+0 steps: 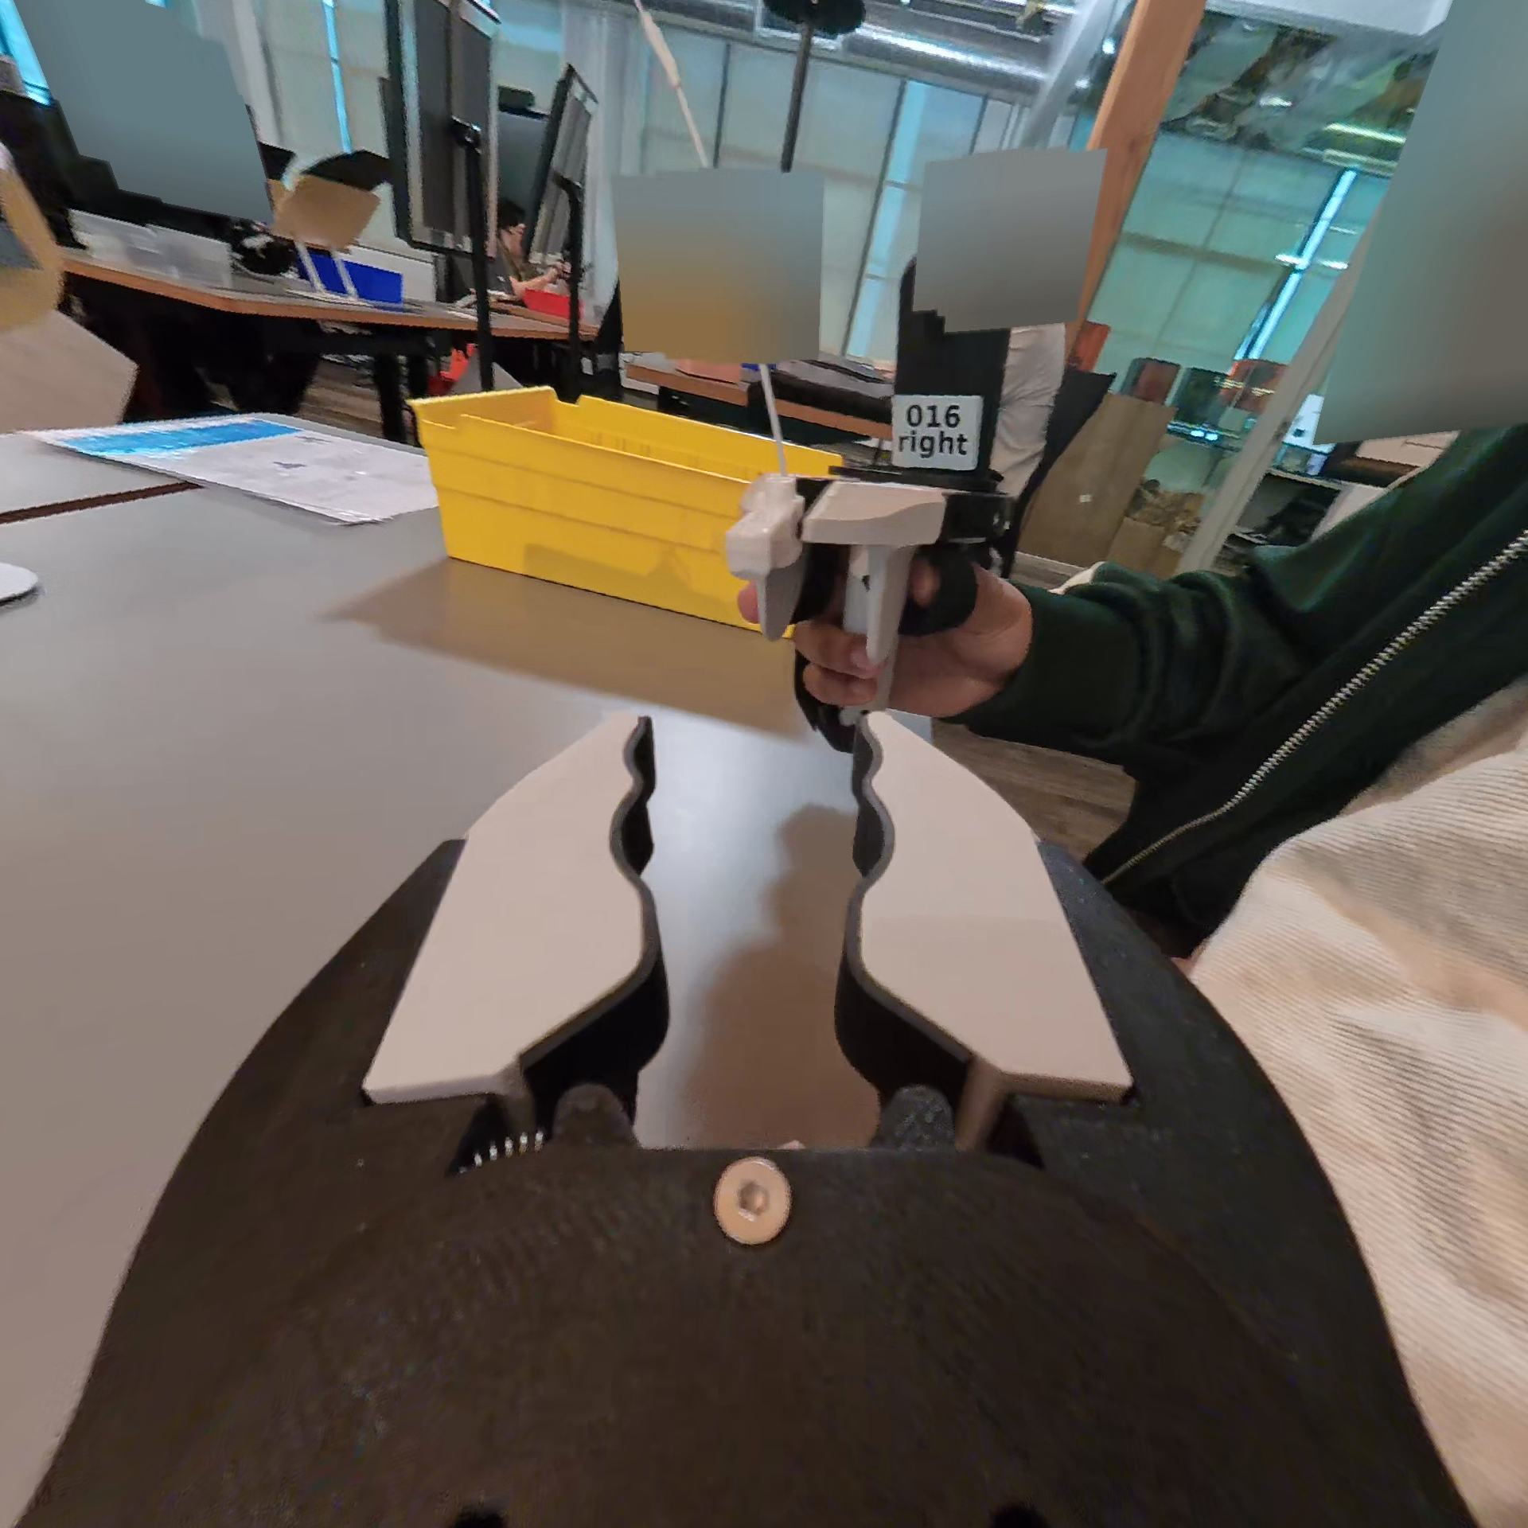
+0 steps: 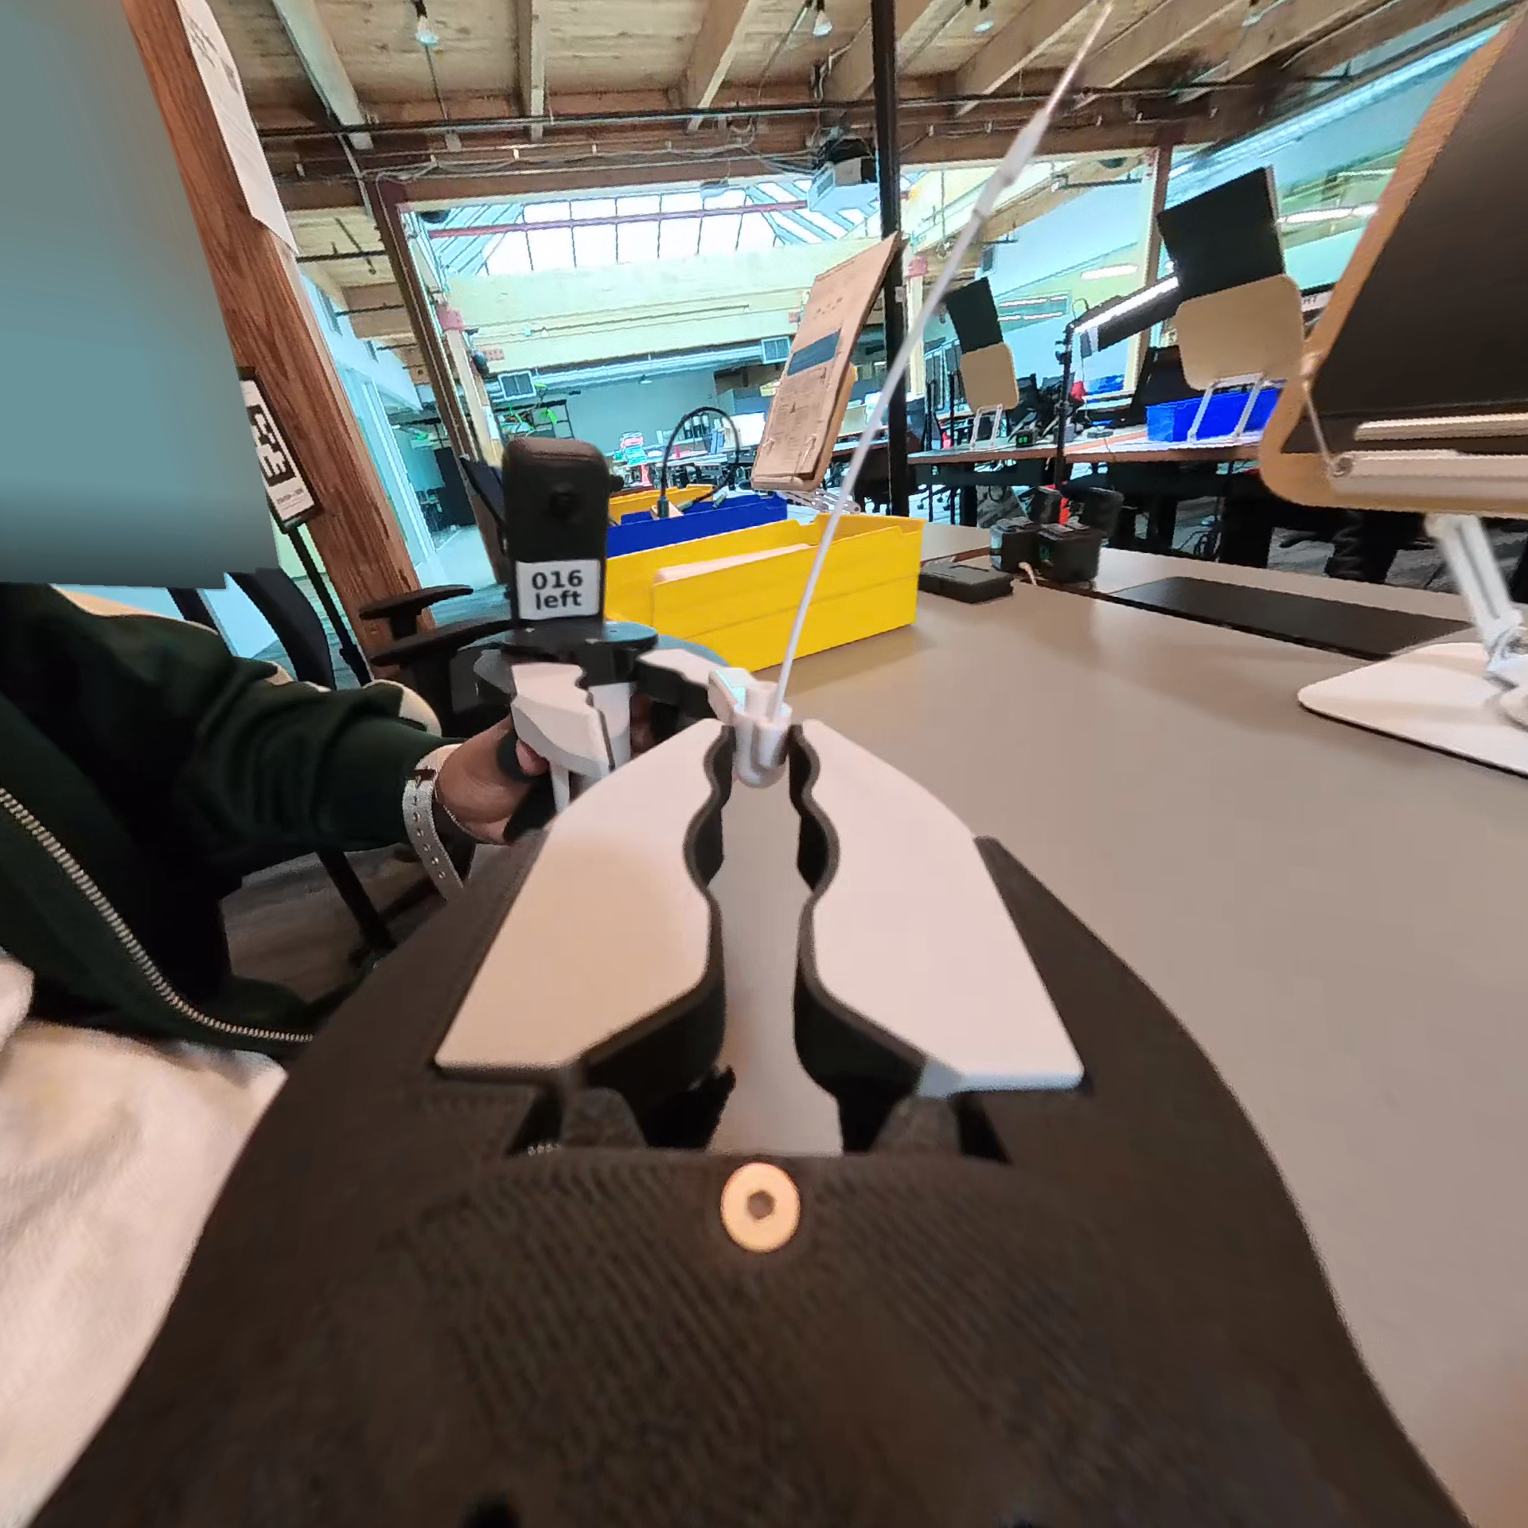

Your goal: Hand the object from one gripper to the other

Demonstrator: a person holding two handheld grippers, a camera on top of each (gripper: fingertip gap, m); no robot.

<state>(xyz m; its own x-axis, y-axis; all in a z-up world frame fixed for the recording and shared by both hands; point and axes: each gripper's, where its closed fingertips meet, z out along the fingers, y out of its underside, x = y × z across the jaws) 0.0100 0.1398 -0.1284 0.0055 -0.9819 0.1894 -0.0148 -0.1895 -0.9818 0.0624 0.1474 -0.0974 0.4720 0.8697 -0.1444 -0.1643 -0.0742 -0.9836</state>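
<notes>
The object is a small white plug (image 2: pixel 756 728) with a thin white cable (image 2: pixel 860 463) that arcs up and away. My right gripper (image 2: pixel 759 744) is shut on the plug at its fingertips and holds it above the grey table (image 2: pixel 1116 785). In the left wrist view the right gripper (image 1: pixel 773 537) shows ahead, held by a hand, with the plug (image 1: pixel 769 517) at its tip and the cable (image 1: pixel 777 422) rising from it. My left gripper (image 1: pixel 752 744) is open and empty, below and in front of the right one. It also shows in the right wrist view (image 2: pixel 661 670), to the left of the plug.
A yellow bin (image 1: pixel 595 488) stands on the table behind the grippers; it also shows in the right wrist view (image 2: pixel 785 579). A printed sheet (image 1: pixel 248 463) lies far left. A stand with a white base (image 2: pixel 1422 694) sits on the right. A person's green sleeve (image 1: pixel 1240 628) reaches in. About 7 cm separates my left fingertips from my right.
</notes>
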